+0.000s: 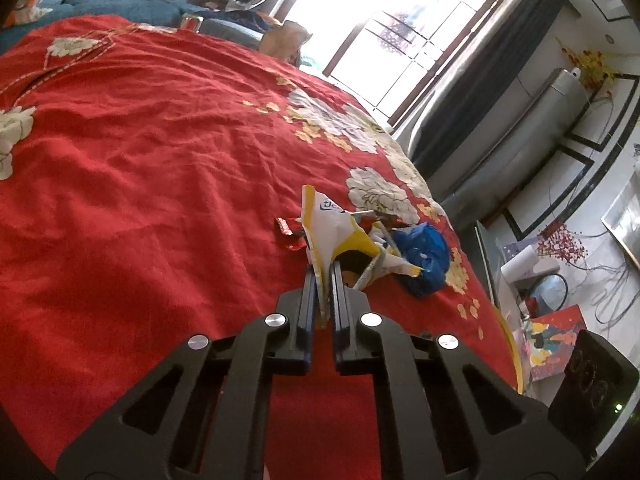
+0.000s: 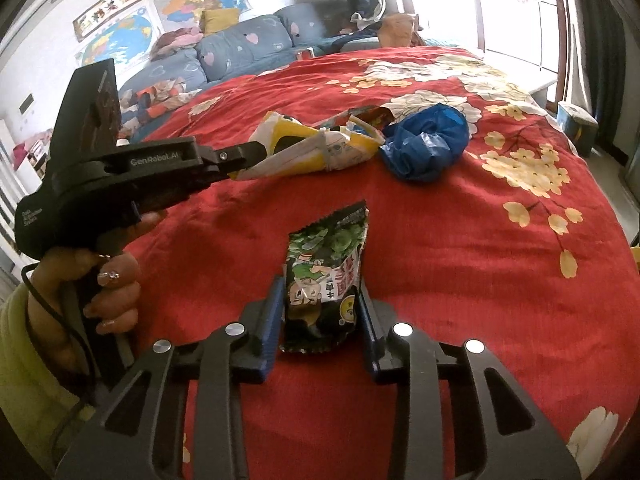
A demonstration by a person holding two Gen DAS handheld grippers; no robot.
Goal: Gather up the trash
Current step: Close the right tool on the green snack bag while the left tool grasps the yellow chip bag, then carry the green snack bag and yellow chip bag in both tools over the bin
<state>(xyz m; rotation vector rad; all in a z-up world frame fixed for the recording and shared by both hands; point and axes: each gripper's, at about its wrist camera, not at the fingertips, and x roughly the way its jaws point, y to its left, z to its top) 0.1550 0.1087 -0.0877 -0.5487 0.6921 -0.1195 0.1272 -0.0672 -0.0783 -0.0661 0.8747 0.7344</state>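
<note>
A crumpled yellow-and-white wrapper (image 1: 336,232) lies on the red floral bedspread (image 1: 160,160), and my left gripper (image 1: 324,274) is shut on its near edge. The right wrist view shows that same left gripper (image 2: 256,152) pinching the wrapper (image 2: 320,144) from the left. A crumpled blue plastic bag (image 1: 424,256) (image 2: 428,144) sits just right of the wrapper. Small red wrappers (image 1: 288,234) lie behind it. A green snack packet (image 2: 328,280) stands between the pads of my right gripper (image 2: 320,286), which press on both its sides.
The bed's edge curves down the right of the left wrist view, with boxes, cables and a paper roll (image 1: 520,264) on the floor below. A blue sofa (image 2: 240,52) lies beyond the bed. A person's hand (image 2: 108,292) holds the left gripper's handle.
</note>
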